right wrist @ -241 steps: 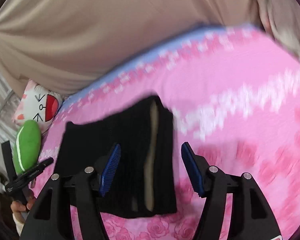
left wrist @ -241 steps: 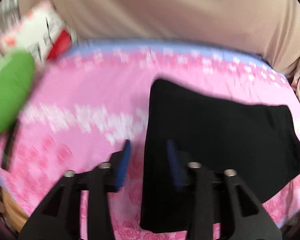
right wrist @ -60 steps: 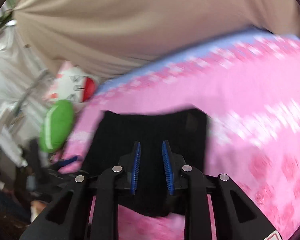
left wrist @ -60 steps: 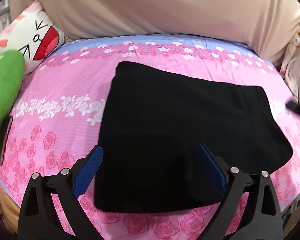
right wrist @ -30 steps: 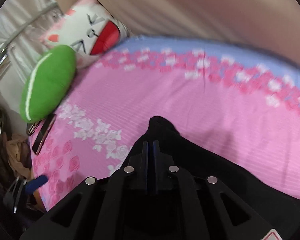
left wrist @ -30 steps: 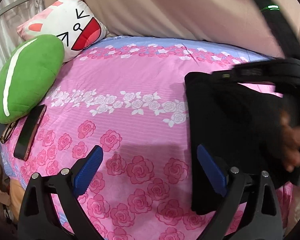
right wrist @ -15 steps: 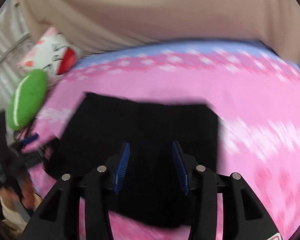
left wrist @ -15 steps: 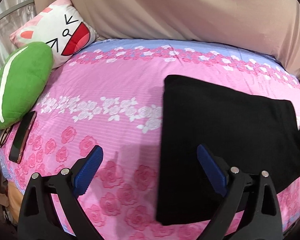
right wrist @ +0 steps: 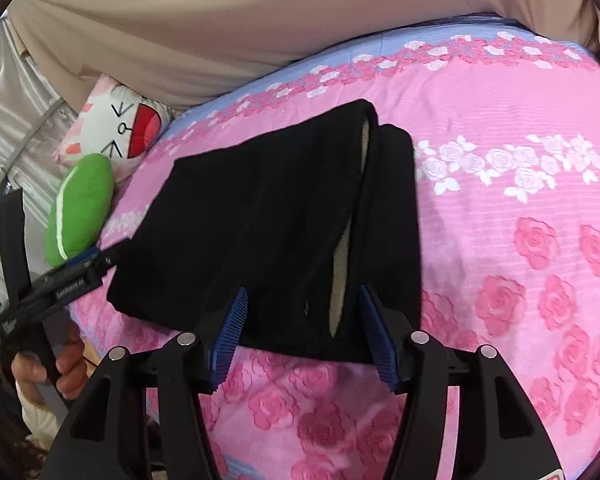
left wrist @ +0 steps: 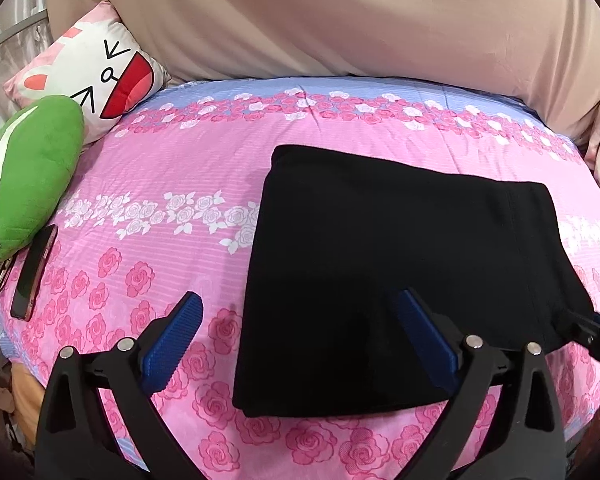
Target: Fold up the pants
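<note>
- Left wrist view: the left hand-held gripper (left wrist: 296, 332) hangs with its ribbed blue pads spread wide apart and nothing between them; its right pad sits over the near edge of the pants, its left pad over bare bedsheet.
- The black pants (left wrist: 404, 268) lie folded into a flat, roughly rectangular slab just ahead and to the right of this hand-held gripper, on the bed (left wrist: 172, 168). Their long axis runs across the view, left to right; the left edge is a smooth fold, and the right end shows a stitched band.
- The cloth is matte, dense and dark, with hardly a wrinkle on top.
- Right wrist view: the right hand-held gripper (right wrist: 302, 330) also stands apart and empty, its pads hovering over the nearest end of the pants (right wrist: 268, 220).
- From here the long axis runs away and to the left. The open end faces this hand-held gripper, showing stacked layers and a pale fleecy lining in the gap.
- The bedsheet is pink with printed roses, a white rose band and a blue far border.
- Far left of the left hand-held gripper: a green plush cushion (left wrist: 24, 176), a white cartoon-face pillow (left wrist: 96, 76), and a phone (left wrist: 34, 274) lying flat.
- Beige fabric (left wrist: 340, 16) hangs behind the bed.
</note>
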Available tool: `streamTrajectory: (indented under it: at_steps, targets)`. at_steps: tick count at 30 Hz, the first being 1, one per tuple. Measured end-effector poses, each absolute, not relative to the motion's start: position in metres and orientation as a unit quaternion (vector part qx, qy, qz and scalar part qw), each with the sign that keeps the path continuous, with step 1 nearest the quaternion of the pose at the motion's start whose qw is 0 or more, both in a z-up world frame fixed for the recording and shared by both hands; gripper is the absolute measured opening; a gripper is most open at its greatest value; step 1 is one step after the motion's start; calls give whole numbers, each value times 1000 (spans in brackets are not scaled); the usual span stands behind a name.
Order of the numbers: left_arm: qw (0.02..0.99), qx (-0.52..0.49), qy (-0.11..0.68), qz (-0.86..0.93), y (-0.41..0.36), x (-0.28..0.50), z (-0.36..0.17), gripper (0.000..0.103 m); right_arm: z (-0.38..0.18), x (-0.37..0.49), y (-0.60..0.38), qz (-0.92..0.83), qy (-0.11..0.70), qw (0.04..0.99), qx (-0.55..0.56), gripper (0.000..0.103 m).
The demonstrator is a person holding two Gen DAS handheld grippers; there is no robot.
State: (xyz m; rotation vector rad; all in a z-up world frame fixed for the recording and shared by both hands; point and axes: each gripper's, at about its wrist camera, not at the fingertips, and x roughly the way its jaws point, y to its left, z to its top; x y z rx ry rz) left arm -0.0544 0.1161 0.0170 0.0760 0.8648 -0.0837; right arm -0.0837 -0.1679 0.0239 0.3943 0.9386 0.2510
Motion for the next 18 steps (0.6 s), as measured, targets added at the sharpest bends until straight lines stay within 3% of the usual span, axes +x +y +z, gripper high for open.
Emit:
streamTrajectory:
  at_steps: [1, 2, 8, 14, 16, 18]
  targets:
    - [906, 38, 420, -40, 116, -55, 16, 96, 22, -81, -167, 119, 447, 866, 188, 42]
    - [905, 39, 421, -40, 115, -55, 16, 96, 22, -79, -164, 118, 444, 870, 178, 21]
    - [905, 47, 422, -40, 113, -59, 15, 96, 68, -97, -168, 119, 394, 899, 150, 16]
    - [897, 48, 437, -45, 108, -54, 3, 96, 16, -88, -182, 85, 433, 883, 162, 23]
    - [893, 37, 445, -53, 112, -54, 1, 96, 25, -91, -188, 85, 431, 879, 187, 34]
    - [887, 2, 454, -81, 122, -54, 1, 96, 40, -97, -198, 61, 414, 887, 194, 55]
